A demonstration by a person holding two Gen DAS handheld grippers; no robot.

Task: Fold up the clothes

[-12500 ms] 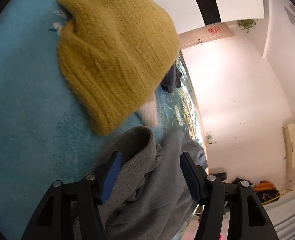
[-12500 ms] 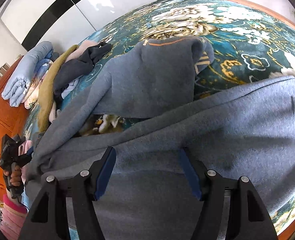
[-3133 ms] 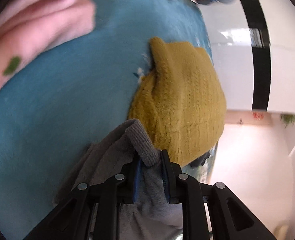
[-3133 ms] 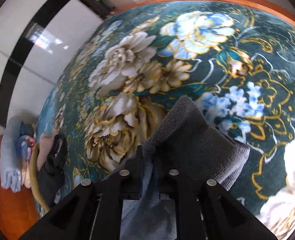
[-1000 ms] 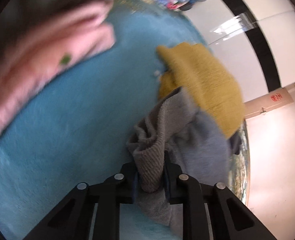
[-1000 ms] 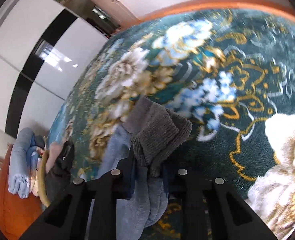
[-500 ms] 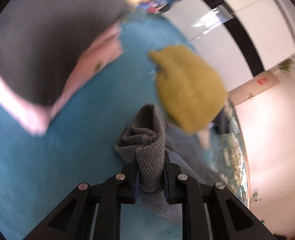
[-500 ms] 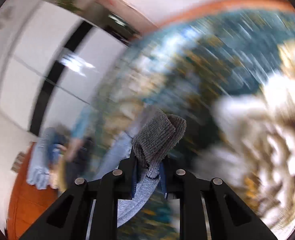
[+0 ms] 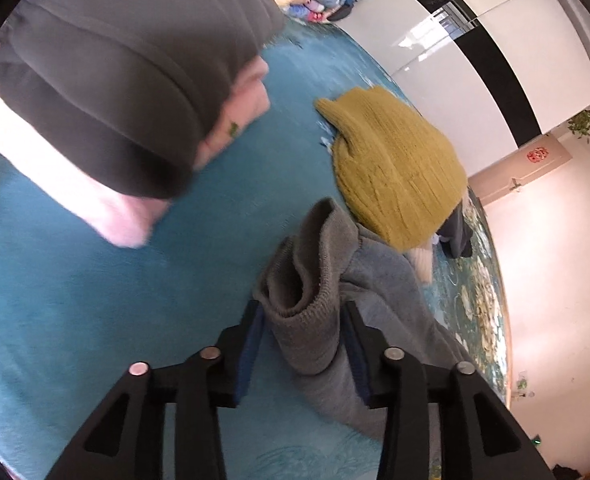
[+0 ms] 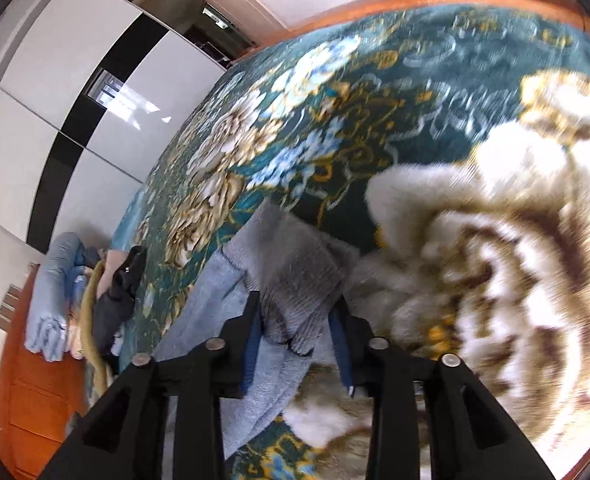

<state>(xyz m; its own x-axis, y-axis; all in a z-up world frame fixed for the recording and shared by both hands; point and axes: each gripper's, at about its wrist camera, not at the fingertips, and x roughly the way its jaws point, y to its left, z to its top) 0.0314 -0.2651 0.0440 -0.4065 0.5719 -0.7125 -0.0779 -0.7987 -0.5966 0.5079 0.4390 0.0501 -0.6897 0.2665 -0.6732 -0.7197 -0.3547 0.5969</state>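
Note:
A grey sweater lies on the bed. In the left wrist view its ribbed cuff [image 9: 307, 280] stands bunched between the fingers of my left gripper [image 9: 303, 320], whose jaws have parted and sit loosely either side of it. In the right wrist view another ribbed end of the grey sweater [image 10: 295, 280] lies between the fingers of my right gripper [image 10: 297, 316], also parted, over the floral blanket [image 10: 335, 100].
A mustard knitted sweater [image 9: 395, 168] lies just beyond the cuff on the teal blanket [image 9: 75, 300]. A folded dark grey and pink stack [image 9: 115, 80] sits at the left. A pile of clothes [image 10: 107, 300] and rolled bedding [image 10: 51, 300] lie at the far left.
Both grippers were shut on the sweater's ribbed ends half a second ago; both have now opened and the ends rest on the bed. The right view has swung lower over the blanket.

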